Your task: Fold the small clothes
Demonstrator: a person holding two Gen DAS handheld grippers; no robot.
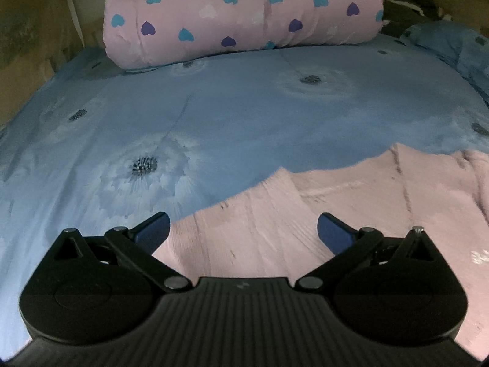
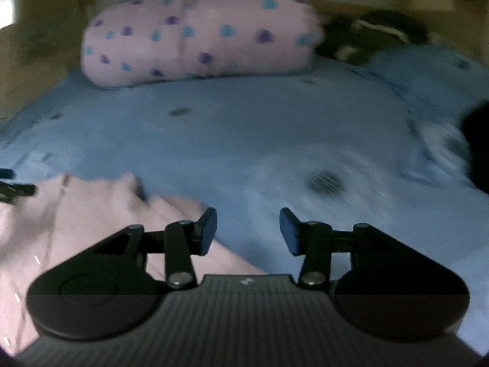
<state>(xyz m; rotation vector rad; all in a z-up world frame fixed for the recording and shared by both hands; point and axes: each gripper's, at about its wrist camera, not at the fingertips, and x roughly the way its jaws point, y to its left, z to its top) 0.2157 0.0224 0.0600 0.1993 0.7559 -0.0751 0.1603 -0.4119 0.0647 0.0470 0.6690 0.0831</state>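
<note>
A small pale pink garment lies flat on the blue flowered bedsheet. My left gripper is wide open and empty, hovering over the garment's left part, with a folded sleeve or edge between its fingers. In the right wrist view the same pink garment lies at the lower left. My right gripper is open and empty over the sheet, its left finger over the garment's right edge. This view is blurred. The left gripper's tip shows at the far left edge.
A rolled pink quilt with purple and teal hearts lies across the far end of the bed, also in the right wrist view. A blue pillow and dark cloth lie at the far right. A wall runs along the left.
</note>
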